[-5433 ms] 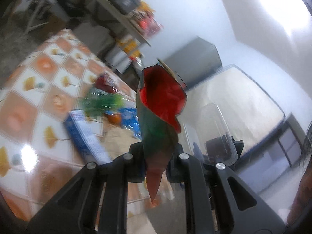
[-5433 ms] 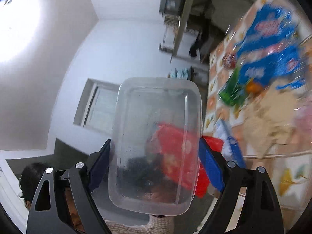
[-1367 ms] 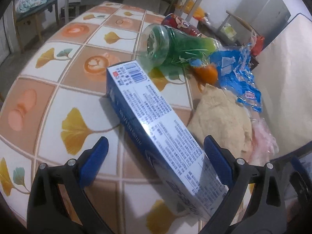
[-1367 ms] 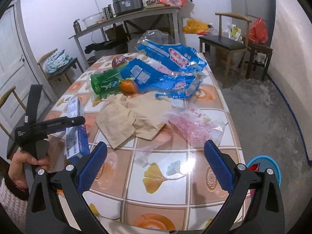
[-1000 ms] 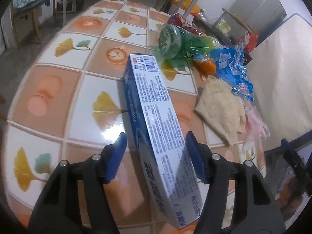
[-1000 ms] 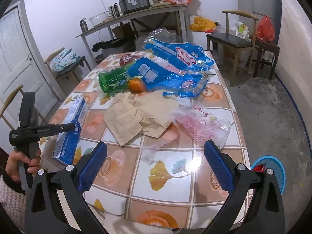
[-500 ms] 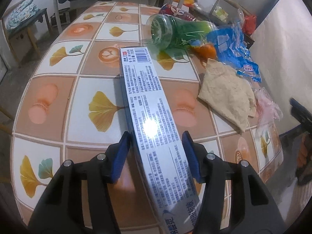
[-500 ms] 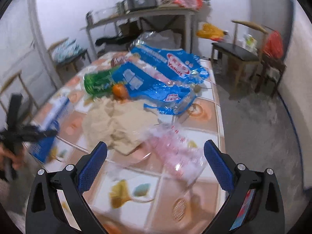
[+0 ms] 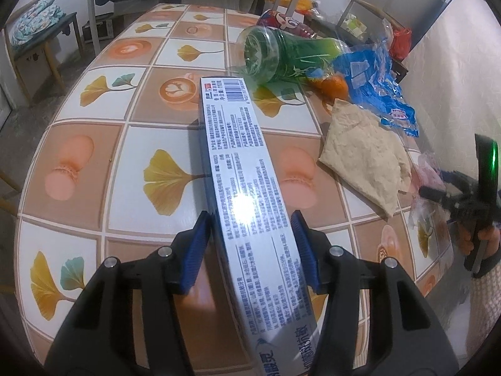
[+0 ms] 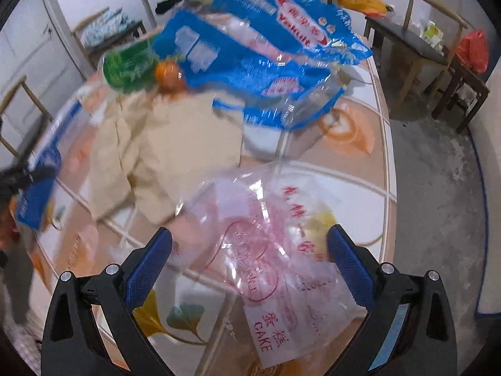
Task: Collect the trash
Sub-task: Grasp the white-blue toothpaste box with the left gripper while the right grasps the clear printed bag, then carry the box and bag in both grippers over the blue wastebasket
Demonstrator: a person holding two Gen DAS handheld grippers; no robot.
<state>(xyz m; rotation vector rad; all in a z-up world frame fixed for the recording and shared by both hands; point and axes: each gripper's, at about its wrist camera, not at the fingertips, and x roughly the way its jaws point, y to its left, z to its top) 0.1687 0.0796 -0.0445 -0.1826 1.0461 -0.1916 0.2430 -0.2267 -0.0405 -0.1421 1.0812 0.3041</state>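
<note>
The left hand-held gripper (image 9: 250,250) has its blue pads clenched across the long blue-and-white carton (image 9: 247,188), near the end closest to it; the box runs straight ahead from the jaws over the tiled surface (image 9: 94,156). It looks light, stiff and glossy, so a hold across the narrow sides suits it, though squeezing hard could dent the card. The right hand-held gripper (image 10: 250,269) is spread wide, holding nothing, with the clear cake bag (image 10: 266,250) lying just ahead, between its fingers. That bag is probably flimsy and slippery; pinch a bunched fold. Blur hides whether it touches either finger
</note>
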